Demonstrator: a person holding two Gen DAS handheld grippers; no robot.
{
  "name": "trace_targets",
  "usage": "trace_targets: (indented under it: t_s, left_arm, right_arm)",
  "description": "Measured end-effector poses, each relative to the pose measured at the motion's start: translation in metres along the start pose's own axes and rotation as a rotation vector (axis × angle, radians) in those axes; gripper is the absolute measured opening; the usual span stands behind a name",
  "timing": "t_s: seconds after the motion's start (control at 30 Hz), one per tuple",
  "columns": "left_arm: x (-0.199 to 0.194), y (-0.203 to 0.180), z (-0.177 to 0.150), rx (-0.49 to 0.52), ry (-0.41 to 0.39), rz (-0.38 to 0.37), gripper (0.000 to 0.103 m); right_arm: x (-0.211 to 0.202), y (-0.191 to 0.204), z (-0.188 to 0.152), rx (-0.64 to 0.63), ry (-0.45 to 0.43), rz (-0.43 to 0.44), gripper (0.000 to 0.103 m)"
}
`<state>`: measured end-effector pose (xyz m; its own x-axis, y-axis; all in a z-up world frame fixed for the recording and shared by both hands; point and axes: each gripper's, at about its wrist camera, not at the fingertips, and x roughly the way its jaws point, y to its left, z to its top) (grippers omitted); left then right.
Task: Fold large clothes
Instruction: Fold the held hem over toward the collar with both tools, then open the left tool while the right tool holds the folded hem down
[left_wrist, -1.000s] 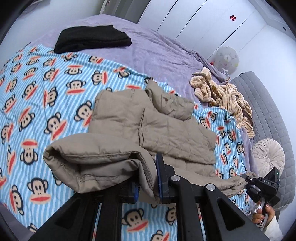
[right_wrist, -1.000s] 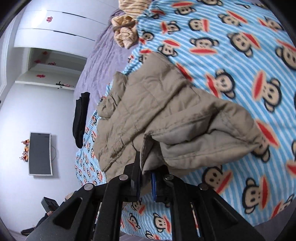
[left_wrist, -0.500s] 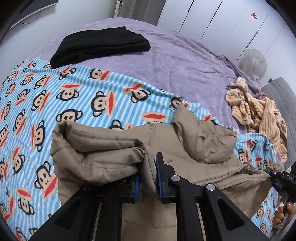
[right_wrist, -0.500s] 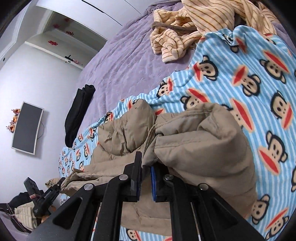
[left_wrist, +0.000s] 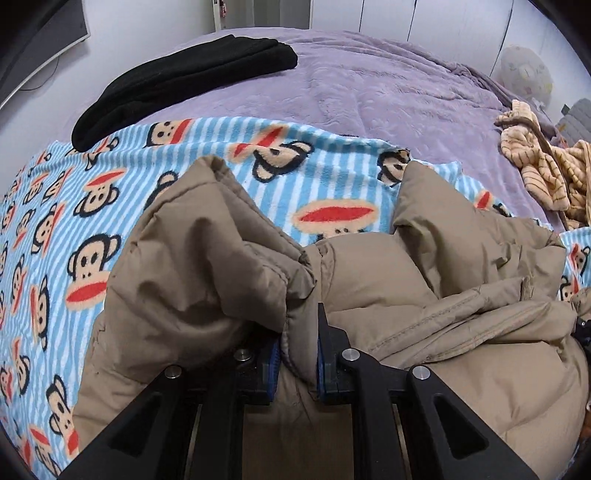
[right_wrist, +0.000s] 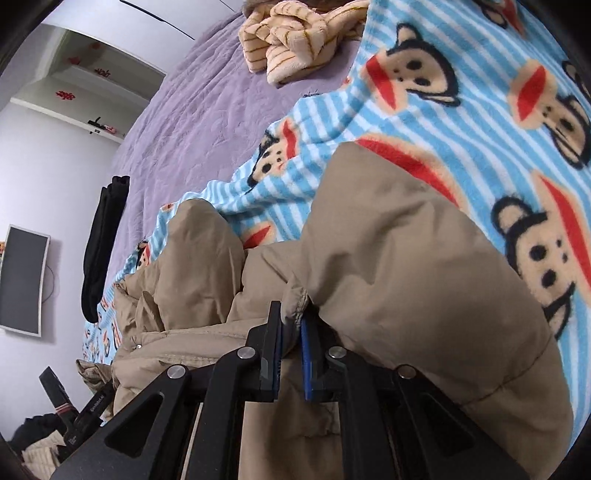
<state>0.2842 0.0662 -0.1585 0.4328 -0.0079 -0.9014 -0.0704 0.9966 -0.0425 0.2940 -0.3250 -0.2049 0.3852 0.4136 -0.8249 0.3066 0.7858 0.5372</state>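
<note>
A tan puffer jacket (left_wrist: 424, 280) lies bunched on a blue striped monkey-print blanket (left_wrist: 74, 206). My left gripper (left_wrist: 298, 347) is shut on a fold of the jacket, with fabric pinched between its blue pads. My right gripper (right_wrist: 291, 332) is shut on another edge of the same jacket (right_wrist: 399, 266), with the blanket (right_wrist: 480, 110) behind it. The left gripper also shows at the lower left of the right wrist view (right_wrist: 79, 413). The jacket's lower part is hidden under both grippers.
The blanket lies on a purple bed cover (left_wrist: 369, 85). A folded black garment (left_wrist: 184, 74) rests at the far left of the bed. A crumpled yellow striped garment (left_wrist: 546, 170) lies at the right. A dark screen (right_wrist: 22, 280) hangs on the wall.
Both grippers have carried the jacket's edges forward over the rest of it, toward the far side of the bed. The jacket now fills the near view and lies lower on the blanket.
</note>
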Motion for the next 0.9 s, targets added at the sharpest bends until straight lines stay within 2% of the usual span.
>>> trace_targets:
  t_s: [0.13, 0.2, 0.23, 0.27, 0.3, 0.33, 0.37, 0.47, 0.5, 0.53, 0.57, 0.6, 0.67, 0.77, 0.83, 0.9]
  left_arm:
    - [-0.022, 0.011, 0.008, -0.032, 0.002, -0.037, 0.018]
    - [-0.040, 0.019, 0.008, -0.046, -0.035, -0.055, 0.042]
    - [-0.052, 0.021, 0.008, -0.047, -0.077, -0.034, 0.070]
    - [-0.064, 0.023, 0.007, -0.042, -0.130, -0.002, 0.098]
    - [-0.077, 0.025, 0.007, -0.032, -0.184, 0.018, 0.100]
    - [-0.085, 0.023, 0.008, -0.017, -0.201, 0.018, 0.100]
    - [-0.090, 0.022, 0.009, -0.004, -0.196, 0.004, 0.100]
    - [-0.093, 0.013, 0.008, 0.009, -0.141, -0.092, 0.098]
    - [-0.090, 0.006, 0.004, 0.023, -0.115, -0.151, 0.084]
    - [-0.086, -0.002, -0.002, 0.037, -0.084, -0.201, 0.076]
    - [-0.079, -0.013, -0.007, 0.052, -0.050, -0.234, 0.069]
    - [-0.070, -0.024, -0.014, 0.070, -0.029, -0.252, 0.066]
    - [-0.053, -0.045, -0.024, 0.102, -0.024, -0.242, 0.064]
    - [-0.022, -0.067, -0.028, 0.136, -0.059, -0.153, 0.064]
    - [-0.006, -0.069, -0.024, 0.117, -0.069, -0.133, 0.064]
    - [0.006, -0.071, -0.015, 0.109, -0.064, -0.122, 0.064]
  right_arm:
    - [0.001, 0.002, 0.002, -0.007, 0.013, -0.003, 0.010]
    - [-0.004, 0.004, 0.005, 0.010, 0.028, 0.007, 0.010]
    - [-0.010, 0.006, 0.007, 0.006, 0.030, 0.014, 0.013]
    - [-0.016, 0.010, 0.008, -0.011, 0.027, 0.018, 0.022]
    - [-0.021, 0.014, 0.009, -0.033, 0.024, 0.026, 0.034]
    - [-0.027, 0.019, 0.008, -0.055, 0.021, 0.035, 0.066]
    - [-0.033, 0.023, 0.008, -0.073, 0.014, 0.045, 0.083]
    - [-0.049, 0.040, 0.002, -0.127, -0.006, 0.061, 0.081]
    - [-0.053, 0.044, -0.002, -0.138, -0.005, 0.072, 0.077]
    - [-0.054, 0.050, -0.009, -0.157, 0.005, 0.086, 0.053]
    - [-0.050, 0.057, -0.017, -0.186, 0.030, 0.088, 0.024]
    - [-0.043, 0.064, -0.026, -0.217, 0.058, 0.084, 0.019]
    - [-0.023, 0.077, -0.046, -0.298, 0.114, 0.079, 0.017]
    - [0.011, 0.091, -0.067, -0.416, 0.126, 0.002, 0.017]
    - [0.028, 0.092, -0.066, -0.446, 0.099, -0.039, 0.013]
    - [0.043, 0.087, -0.058, -0.420, 0.093, -0.036, 0.011]
